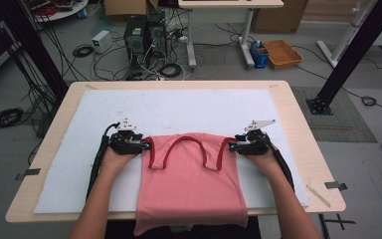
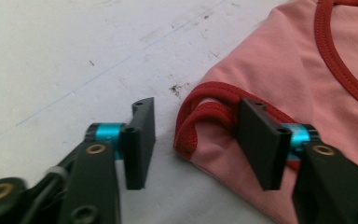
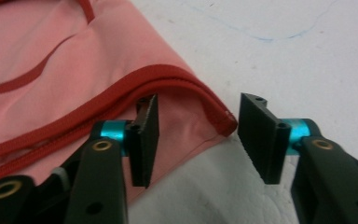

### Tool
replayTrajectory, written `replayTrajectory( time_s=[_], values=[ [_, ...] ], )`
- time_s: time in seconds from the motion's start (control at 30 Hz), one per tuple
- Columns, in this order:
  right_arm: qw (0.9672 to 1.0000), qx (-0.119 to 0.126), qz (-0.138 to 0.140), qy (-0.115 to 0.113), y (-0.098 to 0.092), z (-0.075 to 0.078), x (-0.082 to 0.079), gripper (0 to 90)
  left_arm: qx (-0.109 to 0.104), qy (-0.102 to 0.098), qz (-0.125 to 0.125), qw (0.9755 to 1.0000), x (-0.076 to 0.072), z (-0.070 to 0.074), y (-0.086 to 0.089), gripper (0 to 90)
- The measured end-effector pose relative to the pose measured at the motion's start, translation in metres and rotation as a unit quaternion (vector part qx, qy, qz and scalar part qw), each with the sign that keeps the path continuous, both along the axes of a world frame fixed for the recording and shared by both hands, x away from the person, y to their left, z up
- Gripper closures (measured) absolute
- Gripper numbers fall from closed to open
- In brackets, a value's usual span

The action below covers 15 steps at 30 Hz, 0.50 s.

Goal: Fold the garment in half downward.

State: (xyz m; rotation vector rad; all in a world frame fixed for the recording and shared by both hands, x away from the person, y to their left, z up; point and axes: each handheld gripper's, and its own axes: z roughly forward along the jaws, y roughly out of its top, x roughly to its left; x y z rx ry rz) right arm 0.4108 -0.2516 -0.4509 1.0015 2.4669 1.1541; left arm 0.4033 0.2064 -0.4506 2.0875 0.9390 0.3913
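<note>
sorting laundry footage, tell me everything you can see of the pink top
The pink top is a sleeveless vest of thin, smooth-looking fabric with darker red binding around the neck and armholes. It lies flat on the white mat, straps away from the person, its hem hanging over the table's near edge. The left gripper and right gripper stand open at its two shoulder corners, each straddling the red-edged corner without closing on it.

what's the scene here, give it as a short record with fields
garment: pink tank top with red trim, lying flat, bottom edge hanging over the table's near edge
surface: white mat on a wooden table
left gripper: open, jaws either side of the left shoulder strap
right gripper: open, jaws either side of the right strap corner
floor behind: cables, computer towers, orange tray
</note>
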Motion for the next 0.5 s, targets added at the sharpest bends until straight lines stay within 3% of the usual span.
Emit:
replayTrajectory(
  time_s=[0.2,0.3,0.43,0.5],
  values=[
    [0.9999,-0.008,-0.004,-0.006,0.0003,0.0001,0.0005,69.6,0.009,-0.013,-0.028,0.9995,-0.0037,0.0004,-0.0037,71.0],
    [0.9999,-0.013,0.003,-0.011,0.0014,0.0005,0.0003,79.2,0.01,-0.018,-0.03,0.9993,-0.0045,0.0006,-0.0041,78.0],
    [0.9997,-0.016,-0.008,-0.016,0.0,0.0014,0.0006,82.2,-0.011,-0.009,-0.025,0.9996,-0.0049,0.0008,-0.001,82.2],
    [0.9994,-0.021,-0.016,-0.023,-0.0029,0.0027,0.0013,82.9,-0.012,-0.01,-0.026,0.9995,-0.0049,0.0015,0.0003,83.0]
  ],
)
